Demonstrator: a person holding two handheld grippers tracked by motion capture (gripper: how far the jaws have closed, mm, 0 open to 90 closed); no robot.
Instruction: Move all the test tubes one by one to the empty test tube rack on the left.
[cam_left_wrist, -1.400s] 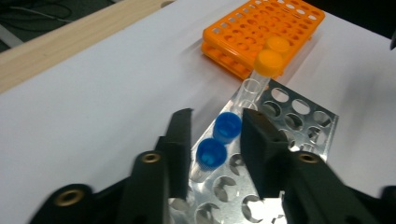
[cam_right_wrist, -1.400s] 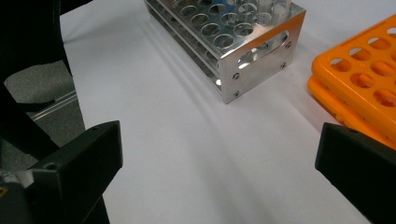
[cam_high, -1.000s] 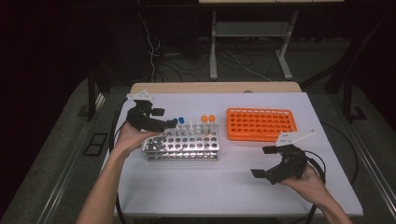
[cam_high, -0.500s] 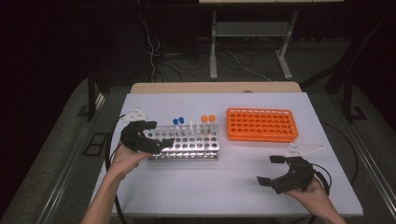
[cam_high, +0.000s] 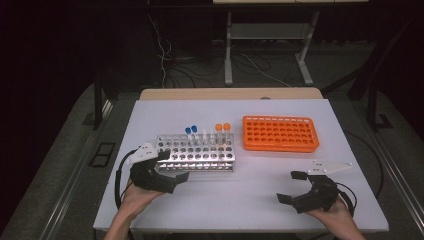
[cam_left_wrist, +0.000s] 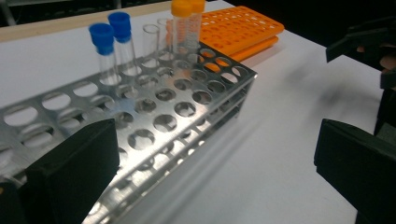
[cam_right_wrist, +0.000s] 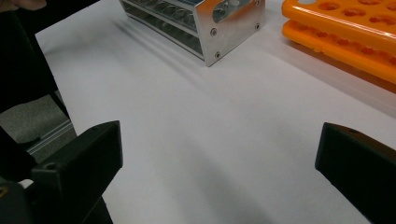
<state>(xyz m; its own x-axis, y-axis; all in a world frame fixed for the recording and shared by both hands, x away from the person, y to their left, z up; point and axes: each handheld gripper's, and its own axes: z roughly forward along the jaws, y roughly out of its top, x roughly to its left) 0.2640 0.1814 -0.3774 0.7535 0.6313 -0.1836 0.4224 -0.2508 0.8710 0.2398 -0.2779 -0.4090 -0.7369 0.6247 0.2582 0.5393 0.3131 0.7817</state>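
A metal tube rack (cam_high: 197, 152) stands left of centre on the white table (cam_high: 250, 210). Its back rows hold two blue-capped tubes (cam_high: 191, 131), two orange-capped tubes (cam_high: 223, 128) and a few clear uncapped ones. My left gripper (cam_high: 172, 166) sits low at the rack's front left corner. Its jaws have just been opening and now stand wide, with nothing held. In the left gripper view the rack (cam_left_wrist: 154, 116) runs past the left jaw, and the blue caps (cam_left_wrist: 112, 32) and orange caps (cam_left_wrist: 184, 18) rise behind. My right gripper (cam_high: 289, 186) is open and empty near the front right edge.
An empty orange rack (cam_high: 280, 134) lies right of the metal one, at the top right of the right gripper view (cam_right_wrist: 345, 32). Bare table (cam_right_wrist: 210, 116) stretches between the two grippers. The table's front edge is just behind both hands. Cables trail on the dark floor behind.
My left gripper has moved from above the rack's left end down and toward the person, to its front left corner. The right gripper has slid slightly nearer the front edge.
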